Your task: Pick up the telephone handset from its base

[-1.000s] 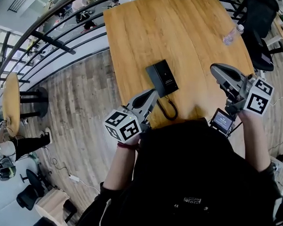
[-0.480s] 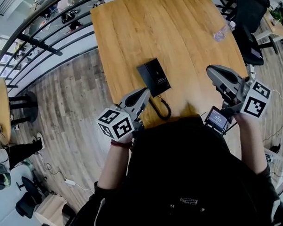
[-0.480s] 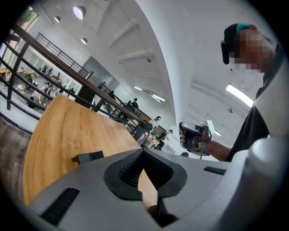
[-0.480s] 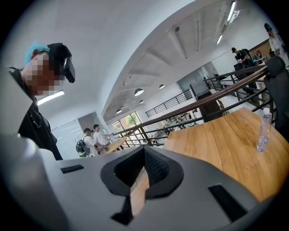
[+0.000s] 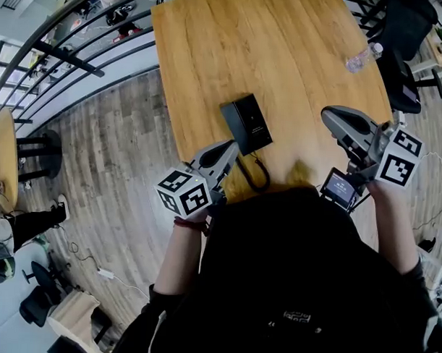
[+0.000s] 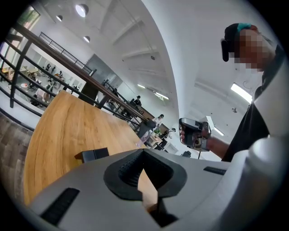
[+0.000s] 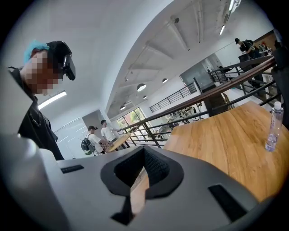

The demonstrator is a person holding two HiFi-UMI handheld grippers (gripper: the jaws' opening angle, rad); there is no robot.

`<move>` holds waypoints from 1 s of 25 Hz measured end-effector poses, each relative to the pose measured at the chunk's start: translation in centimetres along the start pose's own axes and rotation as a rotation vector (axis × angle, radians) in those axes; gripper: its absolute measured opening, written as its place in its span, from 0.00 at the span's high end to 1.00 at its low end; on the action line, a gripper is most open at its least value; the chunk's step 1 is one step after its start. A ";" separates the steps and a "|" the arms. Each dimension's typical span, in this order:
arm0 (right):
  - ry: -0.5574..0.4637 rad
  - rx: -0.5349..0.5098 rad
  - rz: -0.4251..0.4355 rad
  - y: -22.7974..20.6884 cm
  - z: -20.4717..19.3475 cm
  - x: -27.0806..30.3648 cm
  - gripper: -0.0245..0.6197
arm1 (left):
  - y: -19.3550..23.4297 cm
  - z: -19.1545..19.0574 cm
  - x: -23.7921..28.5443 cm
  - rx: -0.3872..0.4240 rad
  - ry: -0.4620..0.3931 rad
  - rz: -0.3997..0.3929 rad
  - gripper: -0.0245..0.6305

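Observation:
The black telephone [image 5: 246,123] lies on the wooden table [image 5: 283,51], its handset resting on the base, and a coiled cord [image 5: 254,174] trails toward me. In the left gripper view it shows as a dark box [image 6: 92,154] just beyond the jaws. My left gripper [image 5: 226,148] is shut and empty, its tip just short of the phone's near edge. My right gripper [image 5: 334,114] hovers over the table to the right of the phone, apart from it, also shut with nothing held. Its closed jaws [image 7: 144,158] face the tabletop.
A clear water bottle [image 5: 363,56] lies at the table's far right, also in the right gripper view [image 7: 273,126]. Black chairs [image 5: 403,41] stand beyond it. A railing [image 5: 80,51] runs to the left past the table's left edge. A small round table [image 5: 4,157] stands further left.
My left gripper has sunk a little toward the table near the phone. The right gripper has stayed where it was. Both remain shut.

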State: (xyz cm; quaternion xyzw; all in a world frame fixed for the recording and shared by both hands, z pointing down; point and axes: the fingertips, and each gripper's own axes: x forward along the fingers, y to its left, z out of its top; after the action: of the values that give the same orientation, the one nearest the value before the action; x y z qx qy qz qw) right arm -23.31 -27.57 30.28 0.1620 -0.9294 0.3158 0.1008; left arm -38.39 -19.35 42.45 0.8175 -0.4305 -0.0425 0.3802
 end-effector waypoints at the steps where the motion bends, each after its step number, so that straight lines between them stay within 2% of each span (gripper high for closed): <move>1: 0.004 0.001 0.001 -0.1 0.0 0.1 0.94 | 0.2 -0.1 0.0 0.008 -0.003 -0.002 0.96; 5: 0.018 0.004 0.003 -0.7 -0.3 0.2 0.94 | 1.7 -0.2 -0.2 0.058 -0.039 0.022 0.96; 8: 0.031 0.009 -0.008 -1.5 -0.5 -0.4 0.94 | 3.1 -1.3 0.3 0.024 -0.018 0.013 0.95; 10: 0.034 0.018 -0.017 -2.1 -0.4 -0.7 0.94 | 3.4 -2.3 0.8 0.008 0.022 -0.024 0.79; 13: 0.040 0.036 -0.022 -2.7 -0.5 -1.0 0.94 | 3.6 -3.2 1.2 0.004 0.061 -0.057 0.75; 15: 0.045 0.040 -0.027 -3.3 -0.5 -1.3 0.94 | 4.6 -3.8 1.9 -0.041 0.065 -0.063 0.70; 20: 0.049 0.042 -0.039 -4.2 -0.7 -2.0 0.94 | 8.3 -6.2 3.3 -0.138 0.095 -0.029 0.64; 25: 0.041 0.055 -0.062 -5.2 -0.6 -3.3 0.94 | 10.2 -8.3 4.6 -0.169 0.160 0.013 0.57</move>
State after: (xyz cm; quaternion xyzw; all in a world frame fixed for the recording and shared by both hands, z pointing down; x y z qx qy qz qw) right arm -18.30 -30.35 32.66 0.1868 -0.9127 0.3411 0.1252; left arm -39.04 -21.37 56.19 0.7805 -0.3992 -0.0108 0.4810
